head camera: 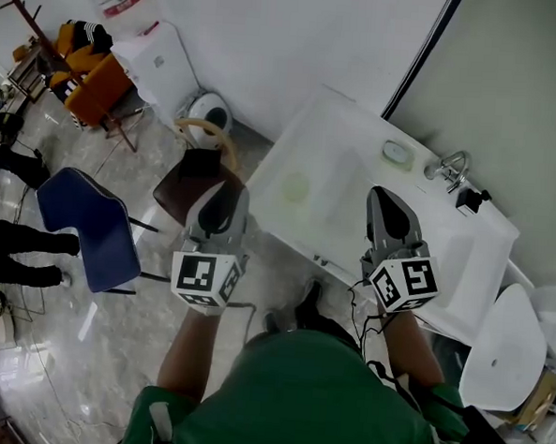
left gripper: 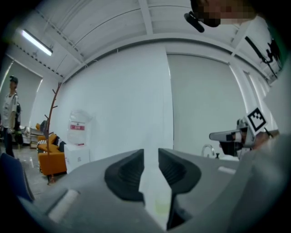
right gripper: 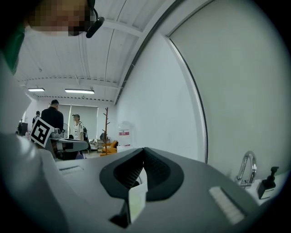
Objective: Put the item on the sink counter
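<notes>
A pale green flat item (head camera: 296,187) lies on the white sink counter (head camera: 359,127), near the middle of its left part. Both grippers hover over the counter's near edge, each pointing at the wall. My left gripper (head camera: 225,190) is to the left of the item, its jaws drawn together to a thin slit with nothing in them (left gripper: 151,157). To the item's right, my right gripper (head camera: 385,197) is shut and empty, its tips meeting (right gripper: 144,157). Neither gripper touches the item.
A faucet (head camera: 450,166) and a small round dish (head camera: 398,153) stand at the counter's back right. A brown chair (head camera: 191,185) and a blue chair (head camera: 88,224) are left of the counter, a white stool (head camera: 505,348) at its right. People stand at the far left.
</notes>
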The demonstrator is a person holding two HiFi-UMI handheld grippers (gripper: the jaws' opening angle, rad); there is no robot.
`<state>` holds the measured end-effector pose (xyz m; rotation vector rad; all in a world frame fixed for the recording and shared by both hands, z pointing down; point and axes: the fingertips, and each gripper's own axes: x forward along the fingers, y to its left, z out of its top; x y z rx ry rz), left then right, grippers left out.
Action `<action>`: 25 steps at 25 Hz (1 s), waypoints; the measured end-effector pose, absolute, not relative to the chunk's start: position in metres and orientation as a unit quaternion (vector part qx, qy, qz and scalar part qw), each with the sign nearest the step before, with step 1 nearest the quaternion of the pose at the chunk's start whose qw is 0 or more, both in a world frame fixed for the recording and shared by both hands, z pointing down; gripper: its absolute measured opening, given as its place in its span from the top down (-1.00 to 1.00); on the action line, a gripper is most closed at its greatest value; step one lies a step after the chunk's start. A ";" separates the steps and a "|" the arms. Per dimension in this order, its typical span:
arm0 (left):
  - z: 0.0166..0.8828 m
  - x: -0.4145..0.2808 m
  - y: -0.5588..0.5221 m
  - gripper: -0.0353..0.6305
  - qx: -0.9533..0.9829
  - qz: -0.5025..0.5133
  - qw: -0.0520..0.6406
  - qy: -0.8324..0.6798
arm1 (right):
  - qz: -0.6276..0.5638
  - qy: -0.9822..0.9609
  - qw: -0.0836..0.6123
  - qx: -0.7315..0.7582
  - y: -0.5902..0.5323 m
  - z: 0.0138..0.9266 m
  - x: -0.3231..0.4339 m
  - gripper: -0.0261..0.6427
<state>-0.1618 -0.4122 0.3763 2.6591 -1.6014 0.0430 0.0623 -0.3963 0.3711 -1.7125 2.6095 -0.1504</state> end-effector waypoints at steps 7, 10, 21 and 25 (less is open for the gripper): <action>0.346 -0.177 -0.384 0.65 0.863 -0.007 -0.002 -0.506 | -0.024 0.833 0.014 -0.552 -0.368 0.351 0.043 0.93; 0.338 -0.185 -0.374 0.65 0.862 -0.013 -0.004 -0.506 | -0.018 0.833 0.017 -0.553 -0.358 0.343 0.035 0.93; 0.318 -0.200 -0.350 0.65 0.860 -0.024 -0.022 -0.509 | 0.009 0.832 0.027 -0.554 -0.333 0.322 0.021 0.93; 0.313 -0.201 -0.345 0.65 0.860 -0.026 -0.025 -0.508 | 0.006 0.830 0.031 -0.557 -0.327 0.316 0.021 0.93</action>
